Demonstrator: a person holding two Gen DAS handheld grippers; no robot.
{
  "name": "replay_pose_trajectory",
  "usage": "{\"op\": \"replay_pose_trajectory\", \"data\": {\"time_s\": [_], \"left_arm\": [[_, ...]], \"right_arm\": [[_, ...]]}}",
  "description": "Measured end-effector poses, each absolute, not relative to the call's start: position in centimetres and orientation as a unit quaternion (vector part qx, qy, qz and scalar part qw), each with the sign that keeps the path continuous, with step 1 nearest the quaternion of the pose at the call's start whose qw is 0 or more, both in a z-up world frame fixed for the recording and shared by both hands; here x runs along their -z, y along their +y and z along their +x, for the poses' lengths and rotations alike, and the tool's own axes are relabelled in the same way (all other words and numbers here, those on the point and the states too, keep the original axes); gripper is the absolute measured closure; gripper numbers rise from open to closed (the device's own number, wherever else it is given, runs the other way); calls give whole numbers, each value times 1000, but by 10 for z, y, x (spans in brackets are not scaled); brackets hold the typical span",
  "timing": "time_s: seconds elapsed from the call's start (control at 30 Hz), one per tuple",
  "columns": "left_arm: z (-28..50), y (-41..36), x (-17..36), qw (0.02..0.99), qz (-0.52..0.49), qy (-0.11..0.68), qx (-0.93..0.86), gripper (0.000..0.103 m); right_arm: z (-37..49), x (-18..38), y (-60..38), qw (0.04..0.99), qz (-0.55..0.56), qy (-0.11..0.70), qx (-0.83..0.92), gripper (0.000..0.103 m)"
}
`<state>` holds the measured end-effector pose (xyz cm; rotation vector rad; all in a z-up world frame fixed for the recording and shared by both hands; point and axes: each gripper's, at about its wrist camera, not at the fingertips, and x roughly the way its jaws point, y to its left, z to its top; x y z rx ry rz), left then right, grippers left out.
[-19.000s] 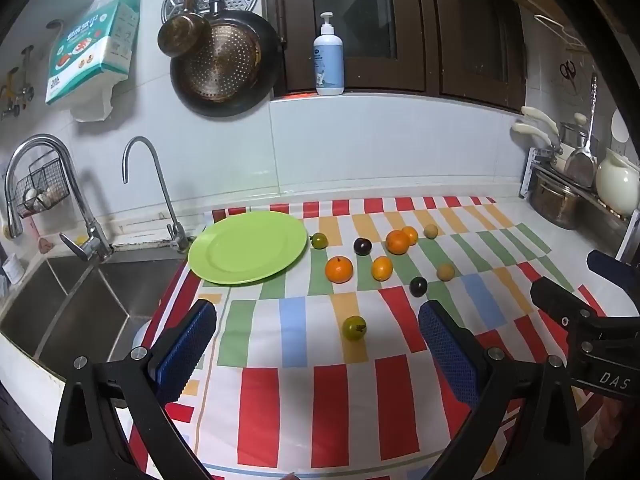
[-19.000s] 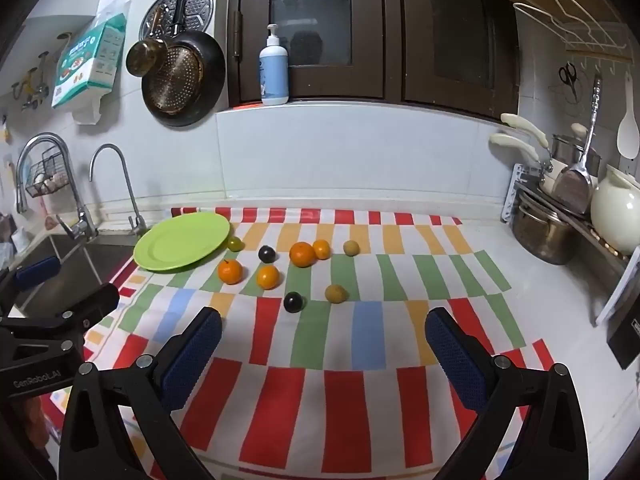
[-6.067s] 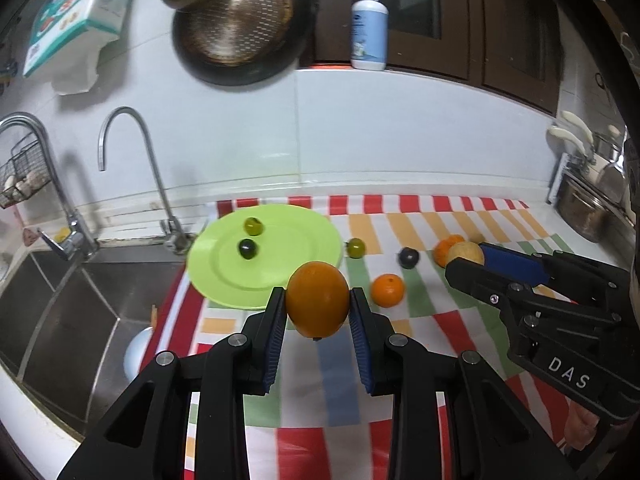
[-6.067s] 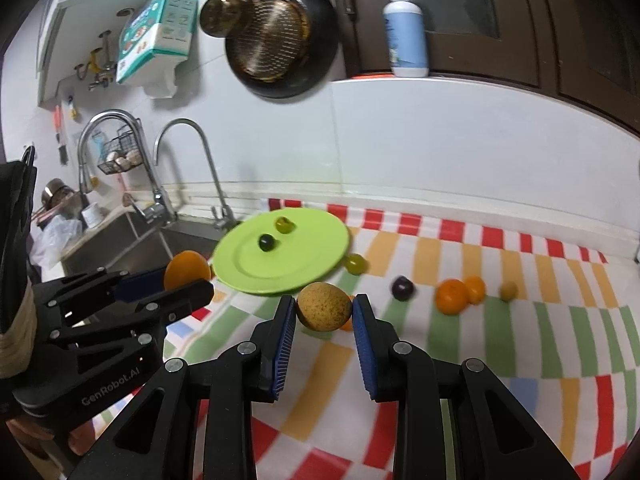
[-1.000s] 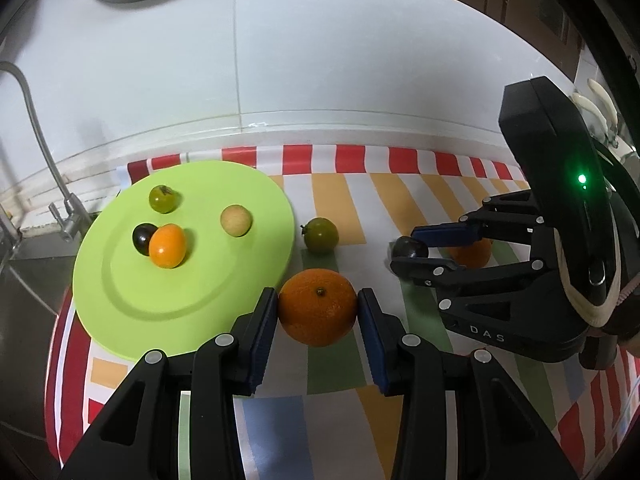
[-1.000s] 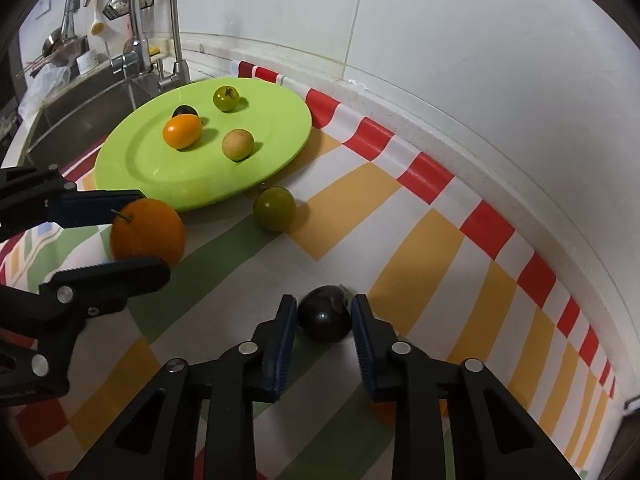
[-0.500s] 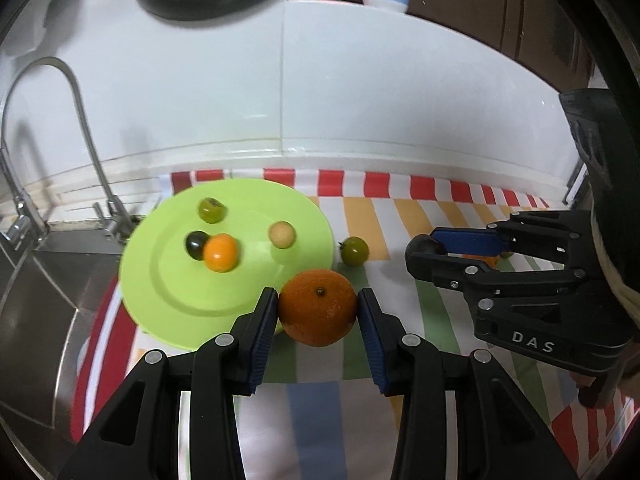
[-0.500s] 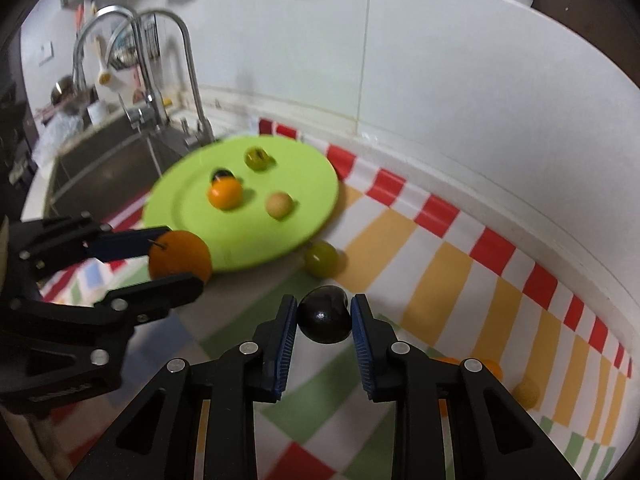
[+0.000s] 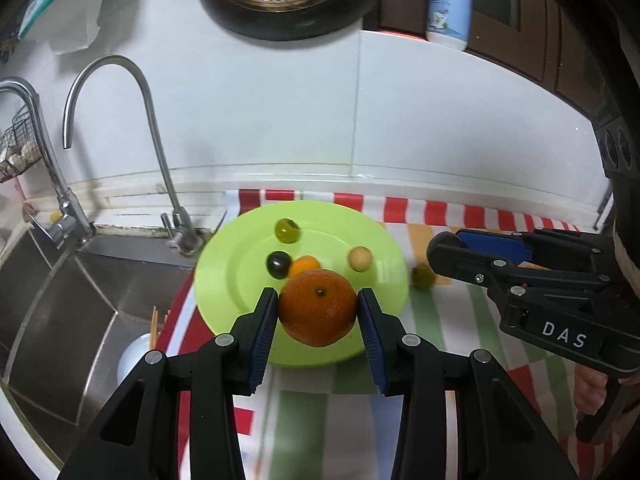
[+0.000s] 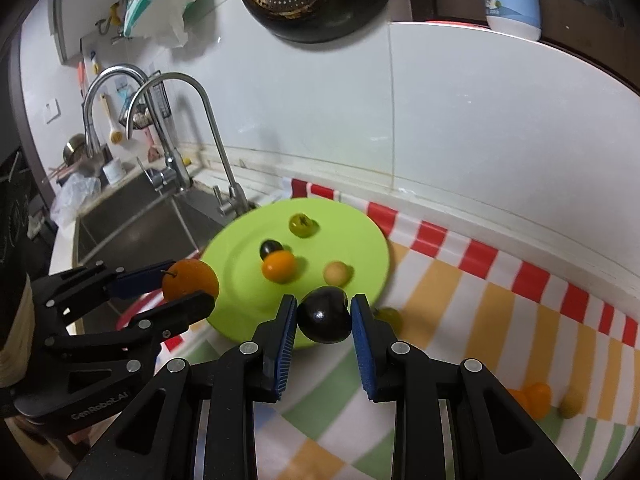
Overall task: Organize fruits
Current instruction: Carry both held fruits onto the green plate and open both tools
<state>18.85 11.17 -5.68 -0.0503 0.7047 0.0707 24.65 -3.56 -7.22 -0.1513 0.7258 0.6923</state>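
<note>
The left gripper [image 9: 318, 312] has its jaws clamped on a large round orange [image 9: 318, 307], held in the air over the near part of the round lime-green plate [image 9: 240, 280]. The right gripper [image 10: 324, 320] has its jaws clamped on a small glossy dark plum [image 10: 324, 314], held just above the plate's near rim.

A second ago both fruits sat low over the striped cloth beside the plate; now both are lifted and carried toward it, and the plate lies under the orange instead of to its left. The plate's load is unchanged: a small green fruit [image 9: 287, 230], a small dark fruit [image 9: 279, 264], a small orange fruit [image 9: 304, 266] and a pale tan fruit [image 9: 359, 258]. Another green fruit [image 9: 423, 278] lies on the red, yellow and green striped cloth [image 9: 436, 212] on the surface, just beside the plate's right edge.

The right wrist view alone shows two orange fruits [image 10: 532, 398] and a yellowish one [image 10: 570, 404] far right on the cloth, touching or nearly so. The left wrist view alone shows a white bowl [image 9: 134, 358] with sticks in the steel sink [image 9: 60, 300].
</note>
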Motion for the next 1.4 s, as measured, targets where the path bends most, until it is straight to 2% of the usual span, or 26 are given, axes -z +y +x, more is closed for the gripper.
{"op": "replay_pose_trajectory", "data": {"time_s": [0.8, 0.87, 0.9, 0.93, 0.97, 1.0, 1.2, 1.3, 1.4], "left_arm": [[231, 146, 105, 924, -21, 378, -47, 63], [232, 146, 105, 924, -20, 379, -48, 62], [231, 145, 104, 925, -20, 377, -49, 55], [230, 145, 102, 926, -18, 373, -54, 48], [228, 144, 99, 928, -14, 367, -60, 47], [226, 144, 96, 930, -12, 363, -64, 47], [211, 136, 75, 936, -9, 344, -73, 47], [201, 126, 63, 940, -6, 335, -68, 43], [189, 117, 52, 945, -3, 323, -57, 39]], "right_arm": [[283, 120, 6, 857, -67, 385, -338, 74], [285, 119, 5, 858, -62, 382, -337, 74], [286, 119, 5, 858, -61, 382, -337, 74], [286, 118, 4, 859, -59, 382, -337, 72], [286, 117, 2, 860, -56, 379, -336, 64], [284, 115, 0, 864, -54, 376, -331, 61], [269, 95, -17, 880, -56, 352, -315, 61], [257, 80, -28, 892, -55, 331, -304, 61], [243, 66, -41, 901, -52, 315, -294, 51]]}}
